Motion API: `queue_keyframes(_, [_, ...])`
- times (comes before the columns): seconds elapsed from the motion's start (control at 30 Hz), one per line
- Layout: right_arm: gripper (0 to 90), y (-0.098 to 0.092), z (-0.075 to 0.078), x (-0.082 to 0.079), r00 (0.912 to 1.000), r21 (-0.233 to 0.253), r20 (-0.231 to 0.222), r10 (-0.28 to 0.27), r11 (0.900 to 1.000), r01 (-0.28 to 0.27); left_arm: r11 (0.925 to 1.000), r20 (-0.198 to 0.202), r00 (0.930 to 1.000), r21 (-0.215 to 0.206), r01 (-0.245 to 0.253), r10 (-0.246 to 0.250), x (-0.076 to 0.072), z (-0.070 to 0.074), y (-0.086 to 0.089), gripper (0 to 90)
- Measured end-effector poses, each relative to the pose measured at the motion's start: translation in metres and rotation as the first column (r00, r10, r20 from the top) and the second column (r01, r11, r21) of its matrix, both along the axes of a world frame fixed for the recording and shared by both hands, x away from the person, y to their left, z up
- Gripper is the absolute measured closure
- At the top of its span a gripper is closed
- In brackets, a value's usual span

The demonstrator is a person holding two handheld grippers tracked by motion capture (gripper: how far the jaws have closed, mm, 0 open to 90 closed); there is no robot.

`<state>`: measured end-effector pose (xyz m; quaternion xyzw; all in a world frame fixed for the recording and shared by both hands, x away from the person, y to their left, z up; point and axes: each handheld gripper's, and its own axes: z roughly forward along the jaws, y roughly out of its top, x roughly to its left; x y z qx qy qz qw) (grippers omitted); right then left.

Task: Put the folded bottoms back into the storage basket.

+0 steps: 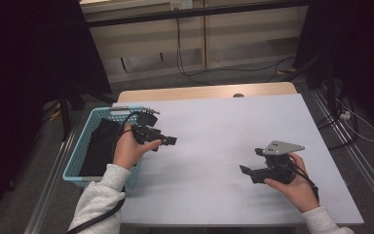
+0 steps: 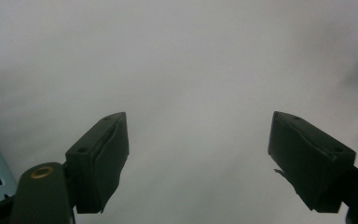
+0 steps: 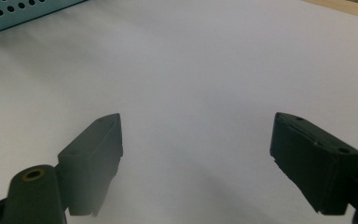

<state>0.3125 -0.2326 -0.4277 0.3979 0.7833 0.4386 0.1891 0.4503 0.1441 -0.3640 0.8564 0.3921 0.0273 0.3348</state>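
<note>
Item: left hand-held gripper [image 1: 168, 140], held in the person's left hand [image 1: 129, 152] at the left part of the surface [image 1: 224, 126], just beside the right wall of the basket, its tip over bare white surface. In the left gripper view its jaws stand spread wide with nothing between them, the pale surface blurred behind, and a perforated teal corner of the basket at the lower left edge. Item: right hand-held gripper [image 1: 246, 171], held in the person's right hand [image 1: 294, 187] at the right front part of the surface, well apart from the left one, with a grey three-cornered plate [image 1: 283, 146] on top. In the right gripper view its jaws are likewise spread wide and empty over the white surface, with the perforated teal wall of the basket at the top left corner. Item: basket [image 1: 78, 163], teal plastic with perforated walls, standing at the left edge of the surface. Item: dark cloth [image 1: 100, 146], black, lying inside the basket against its floor and right side, touched by neither gripper; nearest to the left one. Item: surface, white sheet over a light wood top, a strip of wood showing along the far edge. Item: sleeves, light grey, on both forearms. Item: black cable trailing from the left gripper down along the left forearm.
</note>
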Motion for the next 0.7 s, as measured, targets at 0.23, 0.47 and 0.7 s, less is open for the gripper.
queue_keyframes(0.23, [16.4,-0.007,0.000,-0.002,0.9999,0.008,-0.008,-0.007,1.000,0.007,0.9999,-0.004,0.9999,-0.008,0.013,-0.013,-0.005,-0.007,-0.002,19.6])
queue_keyframes(0.47, [16.4,-0.010,-0.001,-0.005,0.9999,0.000,-0.012,-0.009,1.000,0.009,0.9997,0.000,0.9998,-0.016,0.019,-0.019,-0.012,-0.013,-0.003,19.0])
queue_keyframes(0.7, [16.3,-0.013,-0.002,-0.008,0.9997,-0.006,-0.023,-0.002,1.000,0.002,0.9992,0.008,0.9993,-0.017,0.037,-0.037,-0.017,-0.016,-0.003,19.0])
